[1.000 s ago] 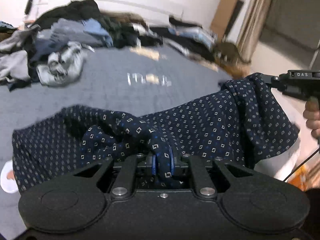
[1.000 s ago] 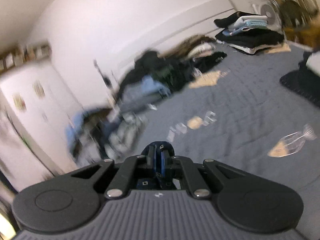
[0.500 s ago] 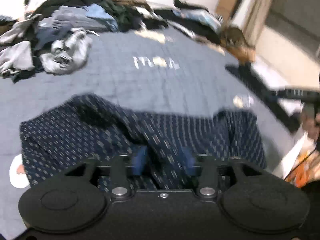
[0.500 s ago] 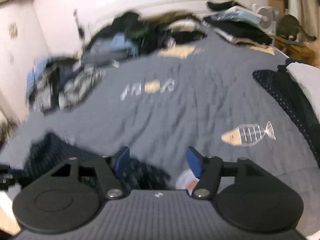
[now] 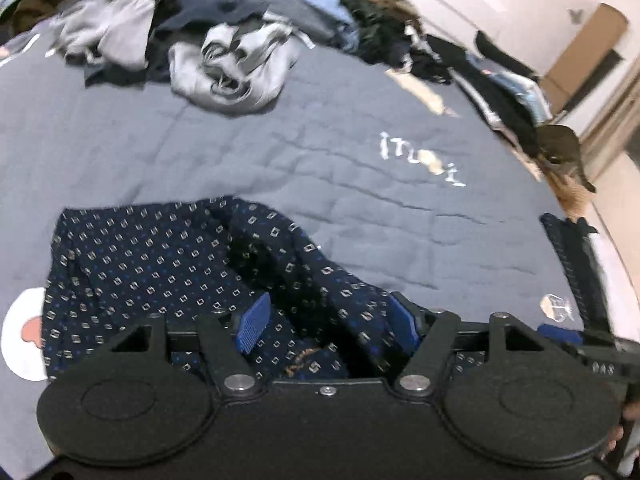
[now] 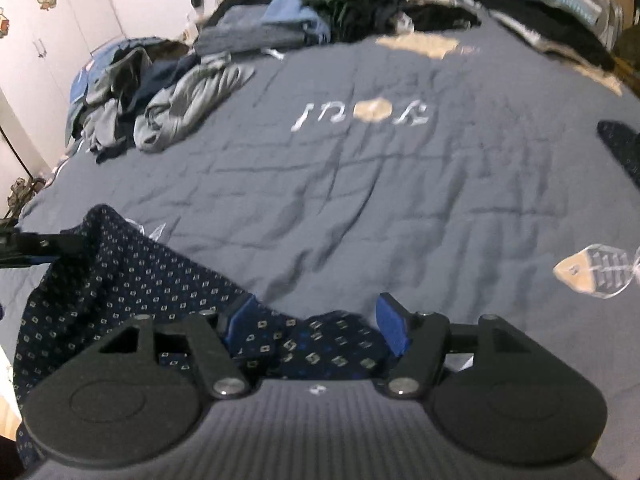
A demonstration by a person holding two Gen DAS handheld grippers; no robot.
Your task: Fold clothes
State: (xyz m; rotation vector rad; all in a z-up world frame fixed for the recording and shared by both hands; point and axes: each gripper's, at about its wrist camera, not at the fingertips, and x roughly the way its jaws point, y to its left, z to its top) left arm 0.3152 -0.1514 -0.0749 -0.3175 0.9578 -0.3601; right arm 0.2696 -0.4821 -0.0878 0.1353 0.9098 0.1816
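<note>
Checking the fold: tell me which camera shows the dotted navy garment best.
The left wrist view: the garment lies spread on the bed there. The right wrist view shows only a bunched strip at its lower left.

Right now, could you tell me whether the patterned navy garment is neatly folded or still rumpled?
Still rumpled: the patterned navy garment lies on the grey bedspread in loose, uneven folds, with a raised ridge down its middle.
</note>
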